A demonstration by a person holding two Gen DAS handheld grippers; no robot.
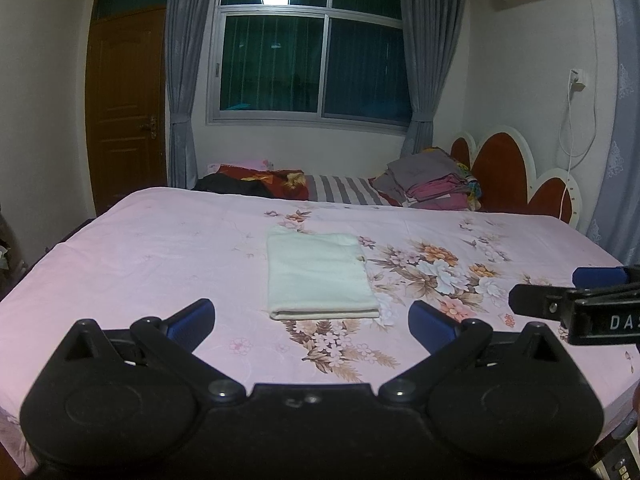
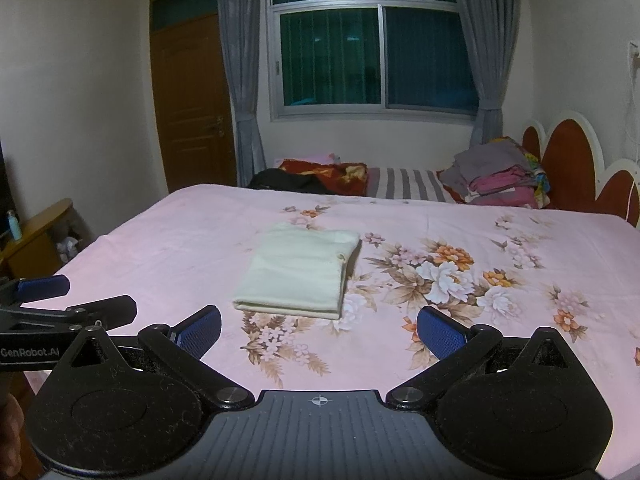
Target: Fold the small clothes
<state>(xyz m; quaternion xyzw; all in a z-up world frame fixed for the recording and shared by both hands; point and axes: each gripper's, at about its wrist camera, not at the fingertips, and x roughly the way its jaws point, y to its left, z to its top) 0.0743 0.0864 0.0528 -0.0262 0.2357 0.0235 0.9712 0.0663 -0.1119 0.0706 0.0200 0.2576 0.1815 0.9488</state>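
Folded cream garment (image 1: 320,274) flat on floral bedsheet (image 1: 160,248), both hand-held grippers (image 1: 311,322) (image 2: 319,330) released, empty.

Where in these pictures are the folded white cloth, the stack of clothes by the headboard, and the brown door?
folded white cloth (image 1: 318,276): left wrist view, middle of its top face.
stack of clothes (image 1: 430,182): left wrist view, middle of the pile's front.
brown door (image 2: 192,100): right wrist view, centre of the door panel.
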